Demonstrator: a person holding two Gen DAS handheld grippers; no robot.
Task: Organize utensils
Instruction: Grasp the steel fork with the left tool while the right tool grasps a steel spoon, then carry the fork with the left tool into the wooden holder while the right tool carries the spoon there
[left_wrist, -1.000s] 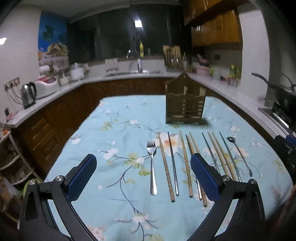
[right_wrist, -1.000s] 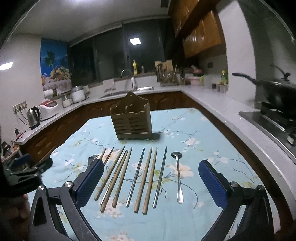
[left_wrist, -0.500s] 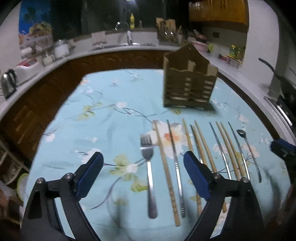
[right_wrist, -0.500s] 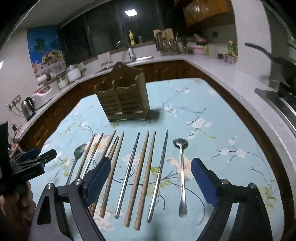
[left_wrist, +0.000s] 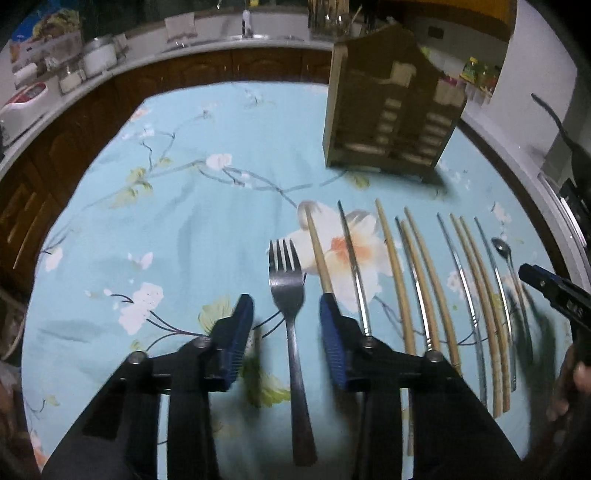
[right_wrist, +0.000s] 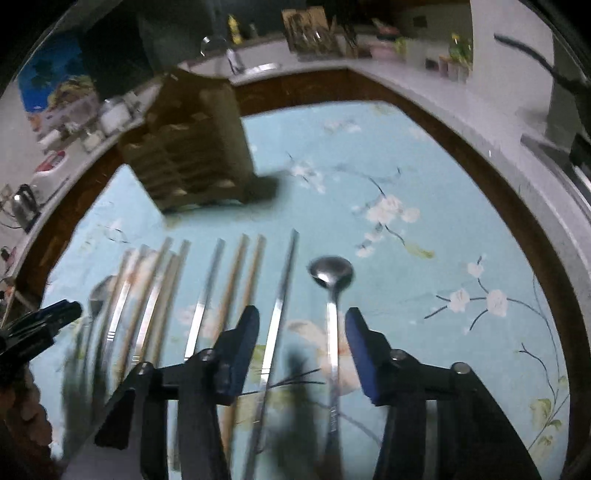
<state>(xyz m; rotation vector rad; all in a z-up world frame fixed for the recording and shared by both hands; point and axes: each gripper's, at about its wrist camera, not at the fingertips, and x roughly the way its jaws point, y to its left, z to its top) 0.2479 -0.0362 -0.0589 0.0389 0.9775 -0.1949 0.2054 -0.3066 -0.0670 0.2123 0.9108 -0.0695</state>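
A row of utensils lies on the floral blue tablecloth (left_wrist: 184, 221): a steel fork (left_wrist: 291, 295) at the left, wooden chopsticks (left_wrist: 391, 266) and steel chopsticks (left_wrist: 352, 254) in the middle, and a small spoon (right_wrist: 331, 273) at the right. Behind them stands a wooden utensil holder (left_wrist: 388, 110), blurred in the right wrist view (right_wrist: 192, 147). My left gripper (left_wrist: 286, 310) hangs low over the fork, jaws closing either side of its neck without touching it. My right gripper (right_wrist: 303, 317) is closing too, with the spoon handle and one steel chopstick (right_wrist: 280, 314) between its pads, untouched.
Dark wood cabinets and a pale counter (left_wrist: 221, 40) ring the table, with a sink, jars and appliances along it. A stove with a pan handle (right_wrist: 532, 55) sits on the right. A kettle (right_wrist: 24, 201) stands at far left. Bare cloth lies left of the fork and right of the spoon.
Both grippers have dropped and tipped down toward the utensil row. Their jaws have narrowed from wide open, and now the left straddles the fork and the right straddles the spoon handle.
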